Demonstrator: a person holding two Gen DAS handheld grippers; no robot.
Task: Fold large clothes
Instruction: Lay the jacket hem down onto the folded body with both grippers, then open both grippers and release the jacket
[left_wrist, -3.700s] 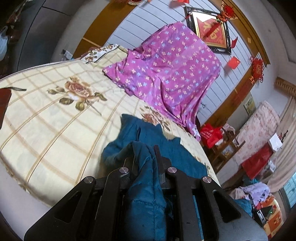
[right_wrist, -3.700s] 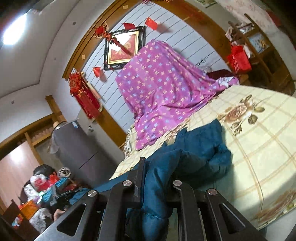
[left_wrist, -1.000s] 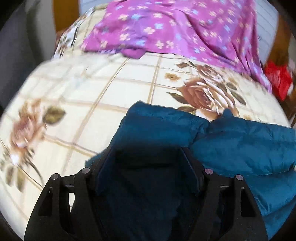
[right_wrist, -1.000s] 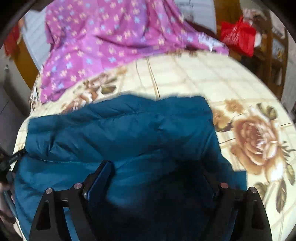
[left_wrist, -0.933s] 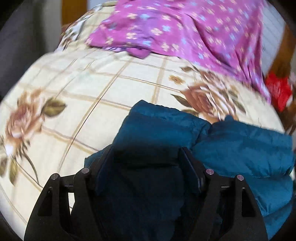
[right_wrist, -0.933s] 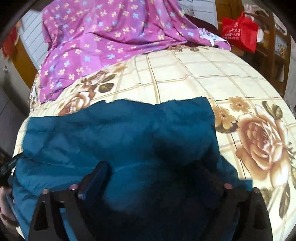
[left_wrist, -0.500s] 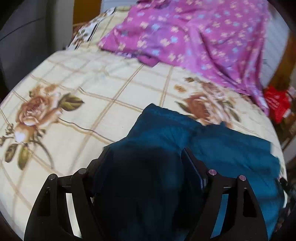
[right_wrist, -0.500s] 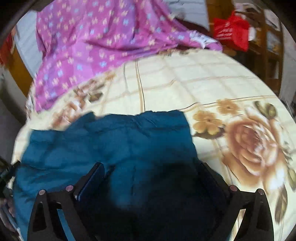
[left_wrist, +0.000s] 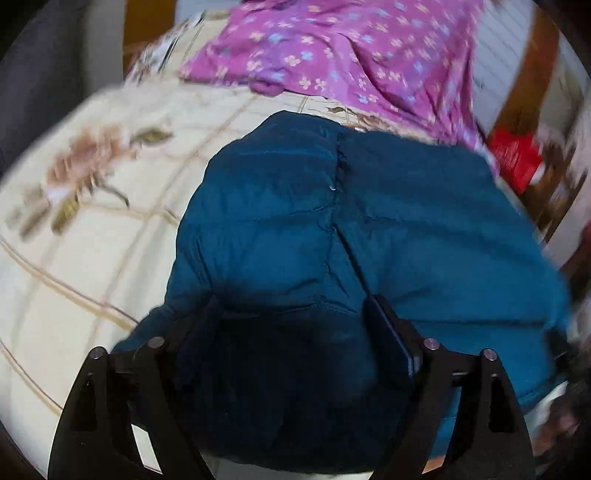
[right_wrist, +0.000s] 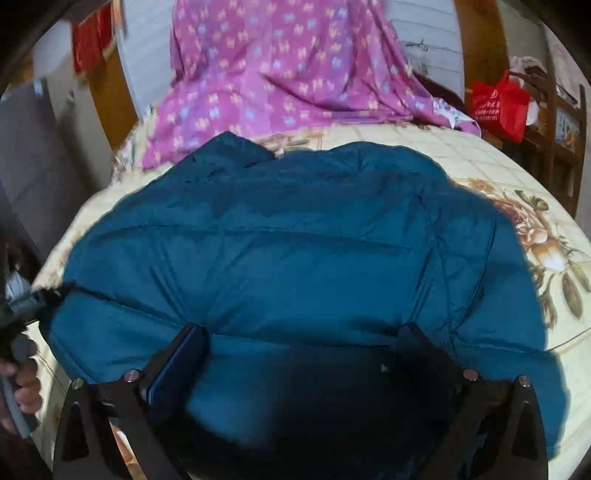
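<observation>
Lying spread on bed (left_wrist: 92, 258), blue jacket (left_wrist: 369, 221) judged puffy, soft, slippery; best taken at hem. Left gripper (left_wrist: 295, 325) jaws opening, right gripper (right_wrist: 303, 350) wide, nothing pinched.

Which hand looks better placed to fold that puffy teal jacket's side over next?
Probably the right gripper: its wide-open jaws hang over the teal quilted jacket near its outer edge by the floral bedspread.

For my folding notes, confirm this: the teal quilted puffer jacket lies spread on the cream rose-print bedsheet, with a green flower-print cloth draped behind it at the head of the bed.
One detail is wrong: the flower-print cloth behind the teal quilted puffer jacket is purple, not green, as the right wrist view shows. The jacket does lie spread on the cream rose-print bedsheet.
</observation>
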